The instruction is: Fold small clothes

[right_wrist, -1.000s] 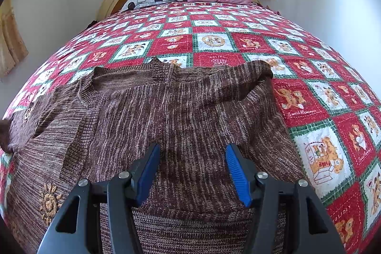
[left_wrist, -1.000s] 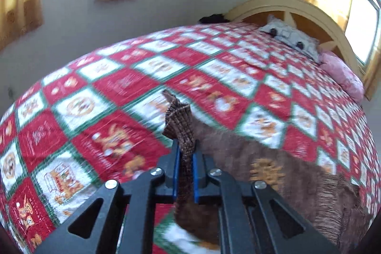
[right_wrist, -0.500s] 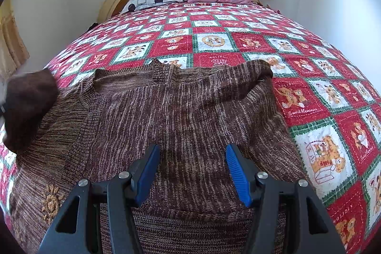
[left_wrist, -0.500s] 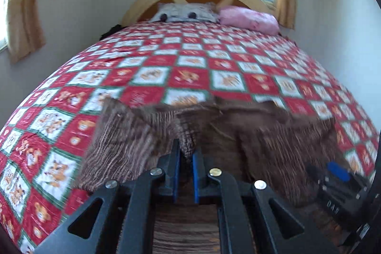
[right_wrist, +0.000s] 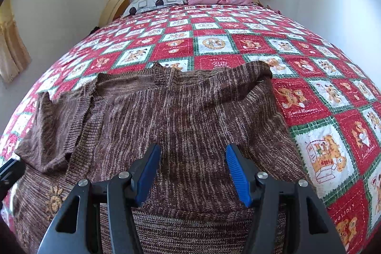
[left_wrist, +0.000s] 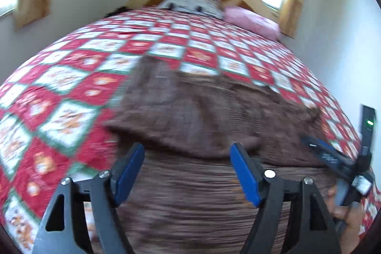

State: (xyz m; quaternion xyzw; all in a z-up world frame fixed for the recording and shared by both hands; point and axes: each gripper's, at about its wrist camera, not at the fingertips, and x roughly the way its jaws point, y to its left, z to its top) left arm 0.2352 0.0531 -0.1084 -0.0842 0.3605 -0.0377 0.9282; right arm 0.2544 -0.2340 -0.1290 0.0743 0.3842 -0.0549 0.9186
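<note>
Right wrist view is showing a brown knit sweater lying spread on the quilted bed, its left sleeve folded inward; it is looking soft, floppy and light, best pinched at a hem or sleeve edge. Both the right gripper and left gripper are hovering over it, jaws spread wide and gripping nothing.

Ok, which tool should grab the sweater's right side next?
Probably the right tool: it is open over the sweater, nearest that right edge. The left tool faces the folded left sleeve.
</note>
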